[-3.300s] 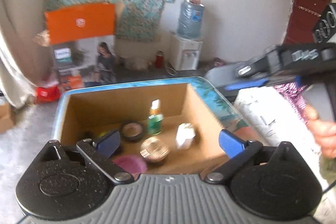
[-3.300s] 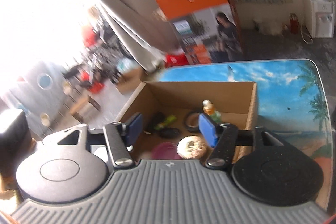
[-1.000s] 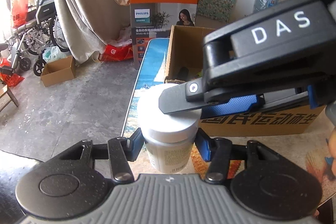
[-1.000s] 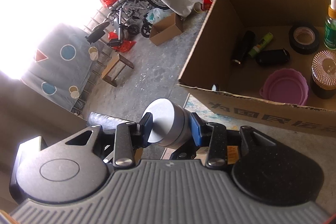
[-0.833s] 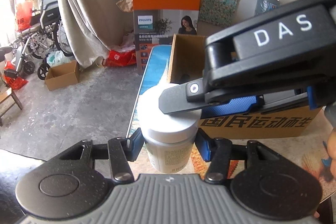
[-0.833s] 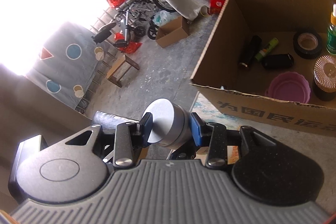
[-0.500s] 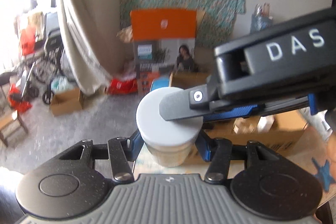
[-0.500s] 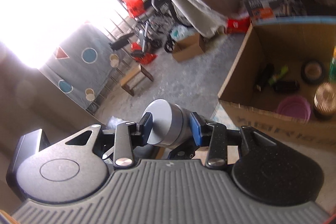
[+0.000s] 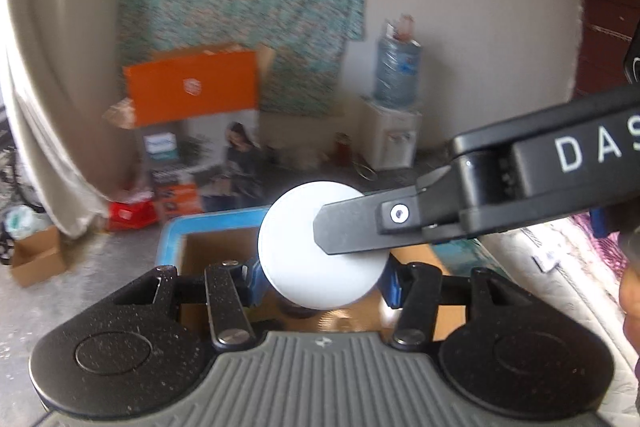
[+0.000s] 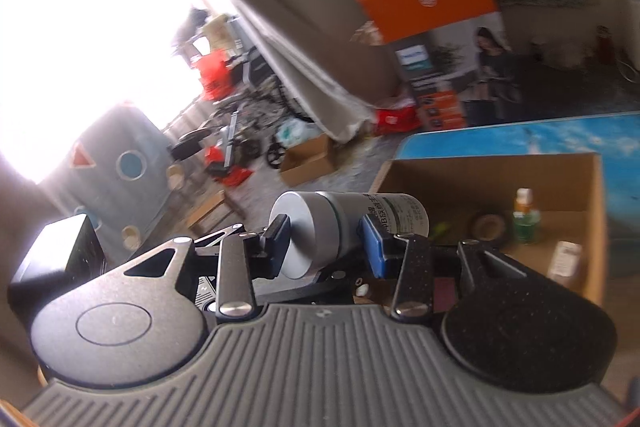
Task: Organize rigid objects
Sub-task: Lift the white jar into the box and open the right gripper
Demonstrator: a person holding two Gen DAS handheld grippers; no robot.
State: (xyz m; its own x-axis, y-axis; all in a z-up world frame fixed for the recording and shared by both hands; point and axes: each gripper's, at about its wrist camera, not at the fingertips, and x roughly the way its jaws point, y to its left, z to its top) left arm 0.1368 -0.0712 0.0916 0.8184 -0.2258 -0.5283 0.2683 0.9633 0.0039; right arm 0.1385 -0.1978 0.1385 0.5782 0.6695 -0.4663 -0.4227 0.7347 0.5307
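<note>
Both grippers clamp one white-lidded jar: the left gripper (image 9: 322, 277) grasps its body, the right gripper (image 10: 326, 245) its lid (image 9: 296, 259), above the near edge of the cardboard box (image 10: 496, 171). Risk: uneven release or pull between hands could twist the jar loose, dropping it onto the green bottle (image 10: 526, 215) and tape roll (image 10: 490, 227).

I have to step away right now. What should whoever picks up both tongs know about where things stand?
Left tongs: shut on the white-lidded jar, held above the cardboard box.
Right tongs: shut on the same jar's lid, from the other side.
Box on the blue table: green bottle, tape roll and a small white item are already inside.
Left to do: lower the jar into the box, open both tongs. Other loose items are not in view.
</note>
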